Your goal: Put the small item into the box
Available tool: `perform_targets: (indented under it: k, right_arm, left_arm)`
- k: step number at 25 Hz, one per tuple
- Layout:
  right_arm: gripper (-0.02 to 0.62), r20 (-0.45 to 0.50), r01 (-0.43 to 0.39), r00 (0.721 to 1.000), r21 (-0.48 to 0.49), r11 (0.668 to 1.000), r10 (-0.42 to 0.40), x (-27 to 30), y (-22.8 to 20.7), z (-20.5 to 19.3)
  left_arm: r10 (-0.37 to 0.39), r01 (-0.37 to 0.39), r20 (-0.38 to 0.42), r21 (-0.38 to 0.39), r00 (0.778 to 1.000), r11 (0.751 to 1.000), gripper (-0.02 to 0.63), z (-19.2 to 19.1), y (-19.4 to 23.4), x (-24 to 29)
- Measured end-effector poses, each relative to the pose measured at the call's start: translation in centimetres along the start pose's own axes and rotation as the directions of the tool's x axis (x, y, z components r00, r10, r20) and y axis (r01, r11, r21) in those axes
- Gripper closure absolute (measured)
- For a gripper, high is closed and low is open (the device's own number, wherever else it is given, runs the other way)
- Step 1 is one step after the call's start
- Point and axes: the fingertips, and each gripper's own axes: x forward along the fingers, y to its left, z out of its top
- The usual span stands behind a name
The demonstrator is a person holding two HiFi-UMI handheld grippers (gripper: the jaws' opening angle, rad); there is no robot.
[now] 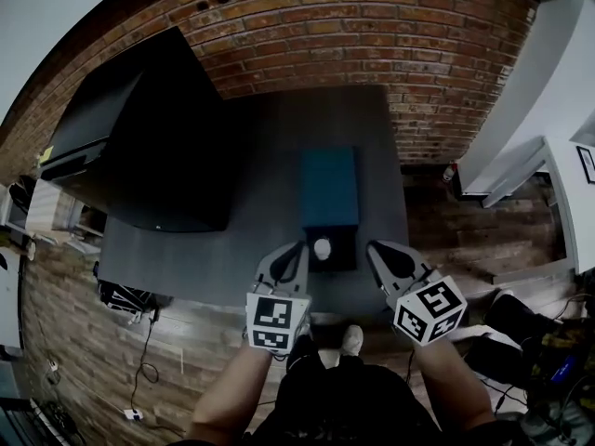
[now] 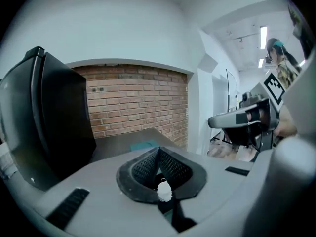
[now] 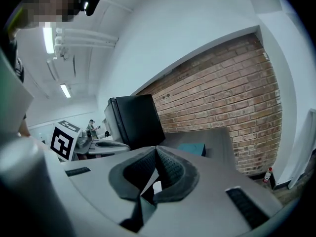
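Observation:
A small white item [image 1: 323,248] lies in the open black part of the box [image 1: 344,252] on the grey table [image 1: 186,258]; the box's teal part [image 1: 328,186] stretches away behind it. My left gripper [image 1: 302,247] hovers just left of the item, jaws shut with nothing clamped. In the left gripper view the left gripper [image 2: 158,150] has its pads together, and the white item [image 2: 164,191] shows through the gap beneath them. My right gripper [image 1: 373,247] hangs right of the box. Its pads also meet in the right gripper view [image 3: 156,148].
A big black case [image 1: 149,147] stands on the table's left half, close to the box. A brick wall [image 1: 372,35] backs the table. Cables [image 1: 139,370] lie on the wooden floor at the left. A small bottle [image 1: 449,172] stands by the wall at the right.

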Motion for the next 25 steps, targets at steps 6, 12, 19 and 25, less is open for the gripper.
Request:
perform_targets:
  k: [6, 12, 19, 25]
  right_arm:
    - [0.577, 0.005, -0.039, 0.999, -0.028, 0.999, 0.039, -0.8, 1.5, 0.7]
    - [0.577, 0.001, -0.048, 0.999, -0.042, 0.998, 0.048, -0.9, 3.4, 0.4]
    - [0.577, 0.017, -0.006, 1.000, -0.035, 0.999, 0.006, -0.5, 6.2, 0.0]
    - [0.577, 0.037, 0.046, 0.998, -0.021, 0.999, -0.045, -0.2, 9.7, -0.6]
  left_arm:
    - [-0.017, 0.024, 0.116, -0.051, 0.993, 0.998, 0.572, 2.4, -1.2, -3.8]
    - [-0.048, 0.052, 0.169, -0.021, 0.984, 0.998, 0.572, 3.6, -1.9, -6.7]
    - [-0.099, 0.100, 0.190, 0.004, 0.977, 0.995, 0.572, 3.5, -1.1, -9.3]
    - [-0.158, 0.160, 0.201, 0.003, 0.967, 0.987, 0.572, 2.7, 0.4, -12.0]
